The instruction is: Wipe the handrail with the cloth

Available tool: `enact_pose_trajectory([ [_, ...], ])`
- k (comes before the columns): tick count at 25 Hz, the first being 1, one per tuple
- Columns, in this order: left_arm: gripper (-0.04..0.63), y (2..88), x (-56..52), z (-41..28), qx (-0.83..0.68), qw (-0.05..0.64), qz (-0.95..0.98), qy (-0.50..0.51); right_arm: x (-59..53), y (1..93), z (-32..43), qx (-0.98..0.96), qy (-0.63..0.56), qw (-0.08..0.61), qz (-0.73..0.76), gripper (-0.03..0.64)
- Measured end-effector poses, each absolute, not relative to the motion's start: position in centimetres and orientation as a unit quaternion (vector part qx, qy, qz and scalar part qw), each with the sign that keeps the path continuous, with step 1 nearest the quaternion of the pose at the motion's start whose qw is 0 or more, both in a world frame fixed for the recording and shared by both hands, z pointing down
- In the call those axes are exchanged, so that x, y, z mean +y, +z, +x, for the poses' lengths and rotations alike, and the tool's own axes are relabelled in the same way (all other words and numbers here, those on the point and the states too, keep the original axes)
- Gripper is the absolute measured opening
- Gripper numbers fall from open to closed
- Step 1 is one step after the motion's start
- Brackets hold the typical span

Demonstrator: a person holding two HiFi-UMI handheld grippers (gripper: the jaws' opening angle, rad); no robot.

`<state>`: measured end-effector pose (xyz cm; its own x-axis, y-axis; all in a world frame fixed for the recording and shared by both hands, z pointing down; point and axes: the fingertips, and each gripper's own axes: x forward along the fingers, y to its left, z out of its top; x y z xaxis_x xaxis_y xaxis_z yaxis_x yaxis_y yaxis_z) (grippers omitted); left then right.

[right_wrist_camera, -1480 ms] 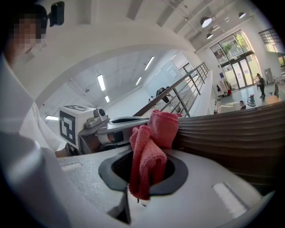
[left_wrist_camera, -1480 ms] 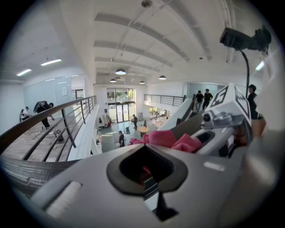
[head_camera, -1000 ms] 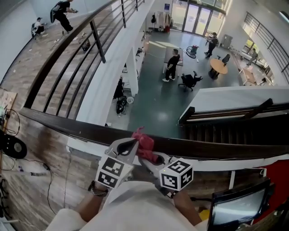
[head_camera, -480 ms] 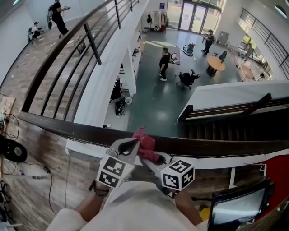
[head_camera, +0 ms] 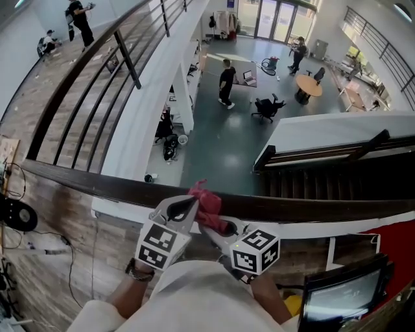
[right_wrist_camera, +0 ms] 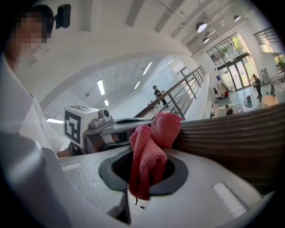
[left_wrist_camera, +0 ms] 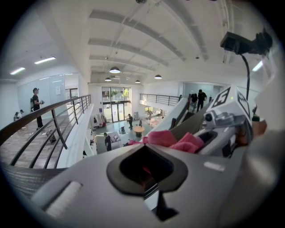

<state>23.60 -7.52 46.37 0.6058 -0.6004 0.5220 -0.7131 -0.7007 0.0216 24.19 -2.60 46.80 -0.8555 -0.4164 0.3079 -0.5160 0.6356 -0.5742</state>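
A dark wooden handrail (head_camera: 97, 183) runs across from 9 to 3 o'clock at the edge of an upper gallery with a wood-plank floor (head_camera: 52, 220). A pink cloth (head_camera: 207, 202) sits bunched on top of the rail near the centre.

The right hand-held gripper (head_camera: 217, 228) is closed on the cloth, which passes between its jaws and hangs below them. The left hand-held gripper (head_camera: 185, 209) is also closed, with a sliver of pink between its jaws and the cloth bunched at their tips.

Each gripper carries a cube printed with black-and-white square markers (head_camera: 157, 246).

Beyond the rail, a grey-green hall floor (head_camera: 220, 149) lies far below. A person (head_camera: 225, 81), office chairs (head_camera: 266, 107) and a round table (head_camera: 310, 85) are at 12 to 1 o'clock, with glass doors (head_camera: 266, 19) at 12. A dark staircase (head_camera: 337, 185) descends at 3 o'clock, and a monitor (head_camera: 340, 298) stands at 5.
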Motion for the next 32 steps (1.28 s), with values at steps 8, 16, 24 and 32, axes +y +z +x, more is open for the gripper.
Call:
enact_pose_trajectory([
  [8, 0.003, 46.1, -6.8, 25.9, -0.378, 0.110, 0.886, 0.243, -1.8, 46.6, 26.6, -0.905, 0.335, 0.066, 0.255, 0.061],
  [16, 0.003, 46.3, -6.8, 28.3, -0.385, 0.108, 0.881, 0.251, -1.7, 46.7, 29.1, -0.908, 0.336, 0.061, 0.243, 0.061],
  [24, 0.003, 46.4, -6.6, 30.7, -0.393, 0.110, 0.876, 0.257, -1.4, 46.7, 31.4, -0.908, 0.340, 0.062, 0.239, 0.061],
  [32, 0.002, 46.3, -6.5, 31.9, -0.387, 0.112, 0.875, 0.267, -1.4, 46.6, 32.6, -0.902, 0.345, 0.066, 0.249, 0.061],
])
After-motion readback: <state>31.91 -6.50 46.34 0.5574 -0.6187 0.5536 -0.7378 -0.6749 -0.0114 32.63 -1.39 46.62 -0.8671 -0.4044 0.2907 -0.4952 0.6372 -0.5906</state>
